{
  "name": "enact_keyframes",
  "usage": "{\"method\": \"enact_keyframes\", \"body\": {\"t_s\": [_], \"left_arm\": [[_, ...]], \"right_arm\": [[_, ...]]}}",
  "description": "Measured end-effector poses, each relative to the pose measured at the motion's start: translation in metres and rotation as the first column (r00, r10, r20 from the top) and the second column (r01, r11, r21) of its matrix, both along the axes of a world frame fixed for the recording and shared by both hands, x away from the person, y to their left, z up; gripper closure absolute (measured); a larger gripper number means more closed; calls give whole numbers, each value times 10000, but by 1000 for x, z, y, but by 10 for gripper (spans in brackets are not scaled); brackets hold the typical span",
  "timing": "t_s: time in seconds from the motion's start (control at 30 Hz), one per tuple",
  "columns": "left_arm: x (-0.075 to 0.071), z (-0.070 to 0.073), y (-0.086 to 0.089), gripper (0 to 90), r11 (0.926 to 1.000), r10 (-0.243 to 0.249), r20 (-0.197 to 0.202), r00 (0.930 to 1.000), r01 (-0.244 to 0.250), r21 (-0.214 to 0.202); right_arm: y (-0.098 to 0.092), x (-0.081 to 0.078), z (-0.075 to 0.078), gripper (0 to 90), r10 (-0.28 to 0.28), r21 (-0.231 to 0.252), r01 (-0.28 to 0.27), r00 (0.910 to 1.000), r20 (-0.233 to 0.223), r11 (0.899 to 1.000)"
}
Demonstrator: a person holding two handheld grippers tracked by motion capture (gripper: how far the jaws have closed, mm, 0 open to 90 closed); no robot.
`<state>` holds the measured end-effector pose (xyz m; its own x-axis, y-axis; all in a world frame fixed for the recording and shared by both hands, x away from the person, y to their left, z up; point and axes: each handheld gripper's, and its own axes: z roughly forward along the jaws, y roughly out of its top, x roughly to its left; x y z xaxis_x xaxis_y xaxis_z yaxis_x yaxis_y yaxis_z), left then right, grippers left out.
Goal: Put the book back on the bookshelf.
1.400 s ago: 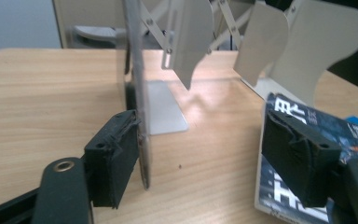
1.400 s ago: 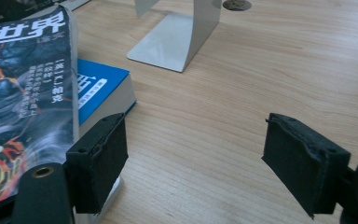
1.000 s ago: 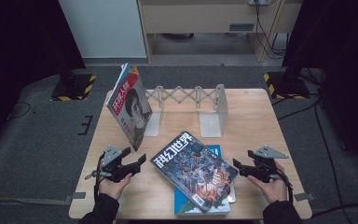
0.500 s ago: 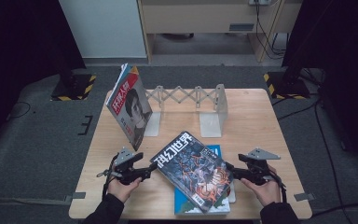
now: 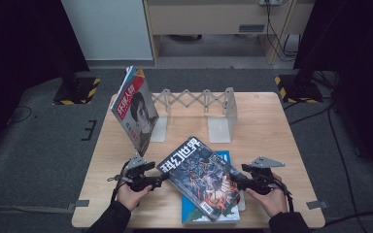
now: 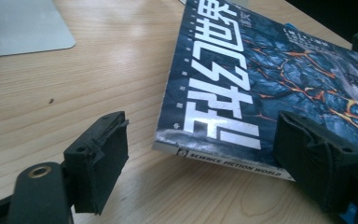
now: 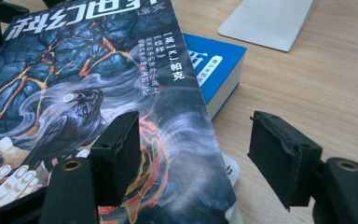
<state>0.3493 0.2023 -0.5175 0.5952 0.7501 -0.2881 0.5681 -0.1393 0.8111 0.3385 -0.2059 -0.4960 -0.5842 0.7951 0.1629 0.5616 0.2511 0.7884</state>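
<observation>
Pale wood grain runs across the table (image 5: 281, 141), and the scene reads from its left edge. There a magazine with a red title and a portrait on its cover (image 5: 137, 110) stands tilted against the left plate of a grey expanding book rack (image 5: 194, 102), whose two flat feet rest on the wood.

Nearer the person, the left gripper (image 5: 159, 181) lies level in the left hand (image 5: 132, 193), pointing right at the corner of the dark science-fiction magazine (image 5: 199, 177). In the left gripper view its jaws stand released and have just been opening; the magazine's (image 6: 261, 74) lower corner lies between them, one pad over the cover at the right, the other on the wood side and well apart from the spine, neither pressing on it.

The magazine lies askew on the near middle of the table, face up, resting on a blue book (image 5: 226, 160) whose edge shows beside and below it. Its cover bears white title characters, cracked lava lines and a raven.

At the right, the right gripper (image 5: 235, 183) in the right hand (image 5: 268, 199) points left at the magazine's opposite edge. In the right gripper view its jaws (image 7: 186, 158) have just been closing yet remain apart, unclenched: one pad sits over the cover (image 7: 74, 79), the other over bare wood past the edge, with the blue book (image 7: 214, 70) just beyond.
</observation>
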Motion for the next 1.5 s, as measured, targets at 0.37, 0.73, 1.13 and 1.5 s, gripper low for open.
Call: {"method": "enact_keyframes", "body": {"t_s": [0.37, 0.73, 1.13, 1.5], "left_arm": [[6, -6, -8, 162, 9956, -745, -229, 9970, 731, -584], [9, -5, -6, 205, 9942, -774, -407, 9962, 741, -782], [8, -5, -8, 169, 9930, -981, -670, 9929, 933, -720], [14, -16, -5, 181, 9751, -1335, -1334, 9820, 1061, -1945]], "right_arm": [[2, 0, -5, 330, 17, 217, -21, 9999, 165, 9998], [4, 0, -6, 329, -115, 388, 114, 9999, 15, 9992], [6, -1, -6, 329, -10, 256, 5, 9998, 208, 9997], [6, -1, -6, 328, 31, 239, -38, 9996, 273, 9997]]}}
